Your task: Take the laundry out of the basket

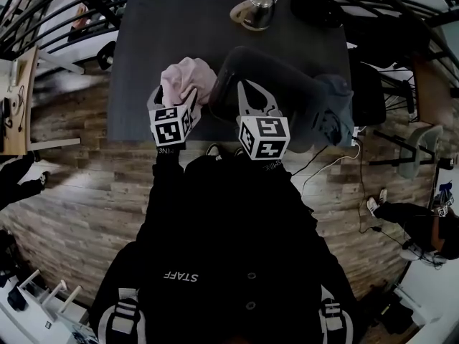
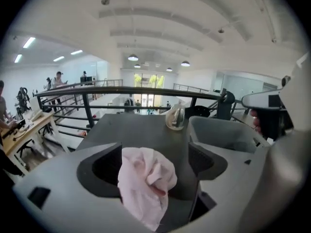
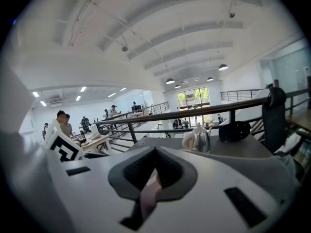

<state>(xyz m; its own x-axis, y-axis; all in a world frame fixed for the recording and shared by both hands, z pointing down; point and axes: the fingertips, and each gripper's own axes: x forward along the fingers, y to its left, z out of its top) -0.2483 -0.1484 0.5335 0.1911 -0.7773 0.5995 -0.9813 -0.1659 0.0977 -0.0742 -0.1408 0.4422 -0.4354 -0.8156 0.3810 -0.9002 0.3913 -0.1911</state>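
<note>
A crumpled pink cloth (image 1: 183,77) lies on the dark table (image 1: 161,34), just left of the grey laundry basket (image 1: 287,95). My left gripper (image 1: 174,97) hangs over the cloth's near side. In the left gripper view, the cloth (image 2: 146,183) shows below and between the wide-apart jaws of the left gripper (image 2: 154,157), and neither pad presses on it. The basket (image 2: 221,135) stands to the right. My right gripper (image 1: 247,86) hovers over the basket's left part. In its own view the right gripper (image 3: 155,152) is shut. A thin pinkish strip shows in the slit; I cannot tell what it is.
A metal kettle (image 1: 258,9) and a black object (image 1: 315,6) stand at the table's far edge. Dark grey fabric (image 1: 333,113) hangs over the basket's right end. Black railings run behind the table. The table's near edge is right under the grippers.
</note>
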